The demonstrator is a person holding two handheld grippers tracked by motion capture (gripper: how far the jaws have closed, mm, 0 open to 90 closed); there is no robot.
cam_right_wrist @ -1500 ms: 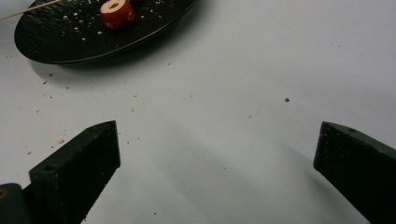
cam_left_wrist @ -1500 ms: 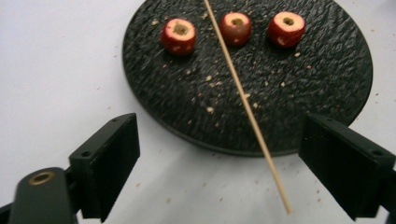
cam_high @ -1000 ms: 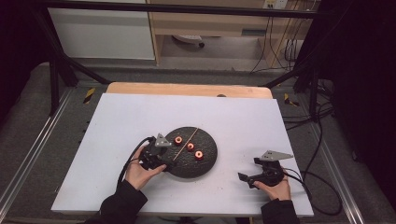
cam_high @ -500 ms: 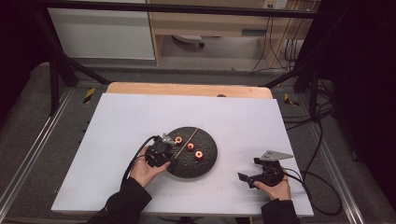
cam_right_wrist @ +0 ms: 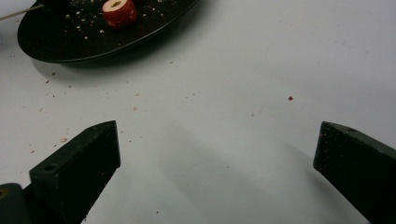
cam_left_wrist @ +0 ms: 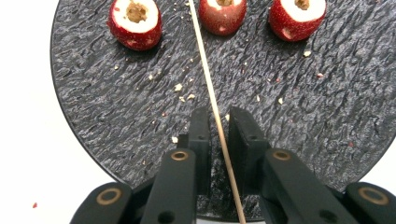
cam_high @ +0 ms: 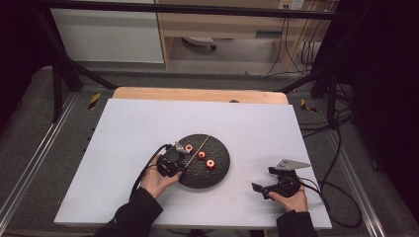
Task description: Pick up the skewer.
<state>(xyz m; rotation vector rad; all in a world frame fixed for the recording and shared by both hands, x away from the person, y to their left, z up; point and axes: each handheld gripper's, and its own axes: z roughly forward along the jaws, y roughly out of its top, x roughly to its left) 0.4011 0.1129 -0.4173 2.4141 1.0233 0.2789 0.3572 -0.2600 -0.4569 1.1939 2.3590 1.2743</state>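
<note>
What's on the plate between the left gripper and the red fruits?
Just a thin wooden skewer and loose crumbs on the dark plate, seen in the left gripper view.

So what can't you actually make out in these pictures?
- Skewer: in the left gripper view its near end leaves the bottom edge and its far end the top edge.
- Whether the left gripper, just closing, pinches the skewer: too close to tell.
- Two fruits: tops cut by the top edge.
- Plate, right gripper view: cut off at the top.
</note>
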